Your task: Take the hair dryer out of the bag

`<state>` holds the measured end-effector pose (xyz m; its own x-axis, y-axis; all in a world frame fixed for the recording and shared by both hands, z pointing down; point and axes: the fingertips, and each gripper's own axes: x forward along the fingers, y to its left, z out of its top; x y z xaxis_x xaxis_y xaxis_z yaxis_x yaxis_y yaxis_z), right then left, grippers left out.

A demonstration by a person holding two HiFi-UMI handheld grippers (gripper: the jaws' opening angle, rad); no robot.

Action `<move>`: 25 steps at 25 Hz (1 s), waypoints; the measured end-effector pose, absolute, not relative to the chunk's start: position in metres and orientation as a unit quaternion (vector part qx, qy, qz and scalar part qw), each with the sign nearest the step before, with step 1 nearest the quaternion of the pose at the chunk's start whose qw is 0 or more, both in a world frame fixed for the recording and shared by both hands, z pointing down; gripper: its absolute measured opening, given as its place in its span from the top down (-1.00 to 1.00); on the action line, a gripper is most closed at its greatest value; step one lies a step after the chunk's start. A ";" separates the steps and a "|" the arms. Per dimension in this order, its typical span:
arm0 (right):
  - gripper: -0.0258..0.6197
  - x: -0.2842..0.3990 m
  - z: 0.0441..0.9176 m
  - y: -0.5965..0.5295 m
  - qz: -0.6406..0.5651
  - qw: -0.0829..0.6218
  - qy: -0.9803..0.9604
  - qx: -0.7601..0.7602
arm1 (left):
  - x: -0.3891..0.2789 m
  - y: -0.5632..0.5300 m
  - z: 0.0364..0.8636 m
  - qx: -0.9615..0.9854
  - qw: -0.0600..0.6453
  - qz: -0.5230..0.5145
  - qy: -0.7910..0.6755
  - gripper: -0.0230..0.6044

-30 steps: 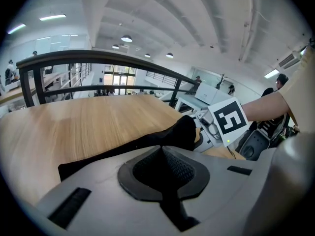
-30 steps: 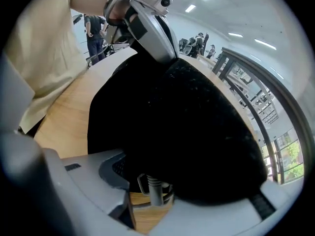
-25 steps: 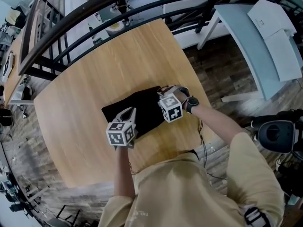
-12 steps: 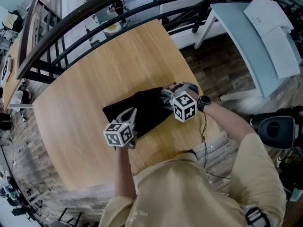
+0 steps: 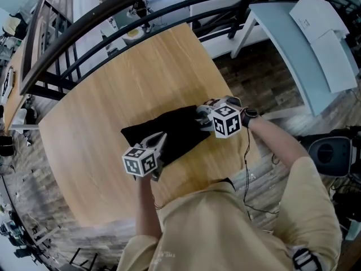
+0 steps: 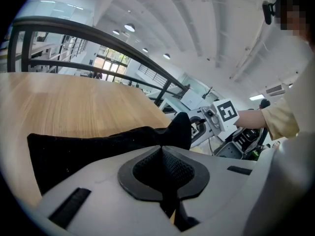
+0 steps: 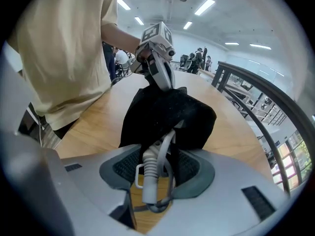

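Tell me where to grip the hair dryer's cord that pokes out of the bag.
Probably the ribbed sleeve on the cord, from the bag's mouth side, opposite the left gripper pinching its other end: it is thicker than the loose loops and points straight out.

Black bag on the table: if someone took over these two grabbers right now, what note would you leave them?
Left gripper: shut on the black bag, gripping the fabric at the end nearest the person.
Right gripper: shut on the grey cord, which leads out of the bag's mouth.
The bag lies on the table.
Done: bag gripped, cord partly out.
Left: the hair dryer itself is not in sight, apparently inside the bag. Probably pull it clear by the cord and set it down.
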<state>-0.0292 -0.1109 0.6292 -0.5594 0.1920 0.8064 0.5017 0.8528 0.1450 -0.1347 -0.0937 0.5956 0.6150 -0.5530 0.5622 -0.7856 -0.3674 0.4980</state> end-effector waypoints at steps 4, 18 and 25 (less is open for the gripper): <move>0.37 -0.026 0.629 -0.109 -0.174 0.428 -0.862 -0.209 | -0.133 -0.090 0.596 0.816 0.385 0.153 -0.403 0.87; 0.43 -0.008 0.614 -0.116 -0.167 0.427 -0.868 -0.190 | -0.136 -0.085 0.602 0.814 0.393 0.165 -0.394 0.87; 0.44 0.007 0.583 -0.130 -0.187 0.414 -0.876 -0.161 | -0.117 -0.082 0.598 0.833 0.387 0.169 -0.358 0.87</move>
<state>0.0073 -0.1296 0.5835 -0.6046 0.1279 0.7862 0.4371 0.8784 0.1932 -0.1167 -0.0816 0.5977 0.6862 -0.4664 0.5582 -0.7274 -0.4438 0.5234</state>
